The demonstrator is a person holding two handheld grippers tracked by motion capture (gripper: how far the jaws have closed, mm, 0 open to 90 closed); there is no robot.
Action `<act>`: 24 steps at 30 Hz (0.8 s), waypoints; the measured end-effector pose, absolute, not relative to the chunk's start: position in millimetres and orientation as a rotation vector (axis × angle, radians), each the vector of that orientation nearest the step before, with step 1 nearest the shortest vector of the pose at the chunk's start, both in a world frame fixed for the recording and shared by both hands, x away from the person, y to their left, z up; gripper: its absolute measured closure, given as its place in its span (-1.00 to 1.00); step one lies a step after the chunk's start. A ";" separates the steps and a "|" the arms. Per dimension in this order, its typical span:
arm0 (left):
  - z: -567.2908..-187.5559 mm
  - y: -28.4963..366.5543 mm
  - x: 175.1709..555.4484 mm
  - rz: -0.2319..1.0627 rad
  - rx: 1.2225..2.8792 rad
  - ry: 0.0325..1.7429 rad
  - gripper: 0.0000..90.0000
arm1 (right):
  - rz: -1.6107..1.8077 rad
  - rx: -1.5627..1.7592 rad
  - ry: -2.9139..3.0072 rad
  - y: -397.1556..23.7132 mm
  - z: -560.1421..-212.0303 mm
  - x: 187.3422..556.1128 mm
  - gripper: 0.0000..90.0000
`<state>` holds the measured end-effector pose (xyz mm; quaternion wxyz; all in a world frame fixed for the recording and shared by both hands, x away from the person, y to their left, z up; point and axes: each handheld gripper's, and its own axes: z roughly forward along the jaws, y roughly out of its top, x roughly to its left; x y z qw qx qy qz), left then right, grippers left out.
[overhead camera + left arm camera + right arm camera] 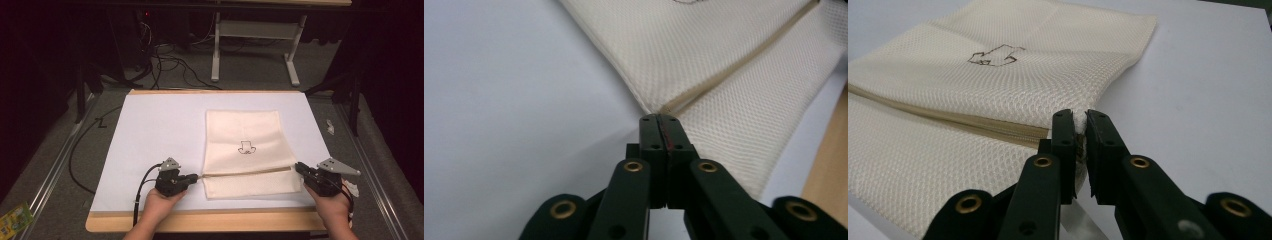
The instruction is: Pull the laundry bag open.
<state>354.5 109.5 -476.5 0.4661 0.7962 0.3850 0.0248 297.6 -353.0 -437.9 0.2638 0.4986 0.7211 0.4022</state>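
High view, nearest the person: two hands come in over the wooden front edge of the bench [210, 221], each holding a claw. The left claw [196, 177] sits at the left end of the zipper line on a cream mesh laundry bag [245, 130]; the right claw [299, 168] sits at the opposite end.

From the left gripper view, the left claw [663, 131] has its jaws pressed together right at the bag's corner [659, 107], where the zipper [744, 57] begins. Whether any fabric sits between them I cannot tell; a thin red line shows along the seam. From the right gripper view, the right claw [1077, 131] is narrowed onto a pinch of white mesh at the bag's edge, beside the zipper end [998, 129].

The bag lies flat on the white sheet [155, 125], right of centre. Its long axis runs away from the person, near edge toward the far edge; the zipper crosses it left to right, close to the near end. A small printed outline [246, 147] sits mid-panel.

Risks, as I judge them: the right pinch looks shallow, so a pull could slip the mesh free. If the left claw holds nothing, tension would drag the whole bag rightward. Pulling both ends hard could bunch or snag the open weave.
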 end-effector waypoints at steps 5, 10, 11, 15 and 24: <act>-471.5 120.7 356.1 0.121 1.923 0.947 0.66 | 1.135 1.331 1.962 -355.0 -439.2 297.0 0.57; -457.9 137.0 358.3 0.379 1.904 0.966 0.06 | 1.189 1.288 1.899 -365.2 -437.5 297.5 -0.02; -454.0 144.0 358.3 0.468 1.895 0.978 -0.02 | 1.187 1.284 1.872 -369.3 -436.9 297.1 -0.18; -439.0 166.3 354.9 0.636 1.842 1.017 -0.28 | 1.123 1.314 1.791 -392.9 -434.1 295.1 -0.37; -442.6 187.4 361.7 0.628 1.833 1.095 -0.77 | 1.109 1.357 1.760 -405.4 -436.4 295.6 -0.52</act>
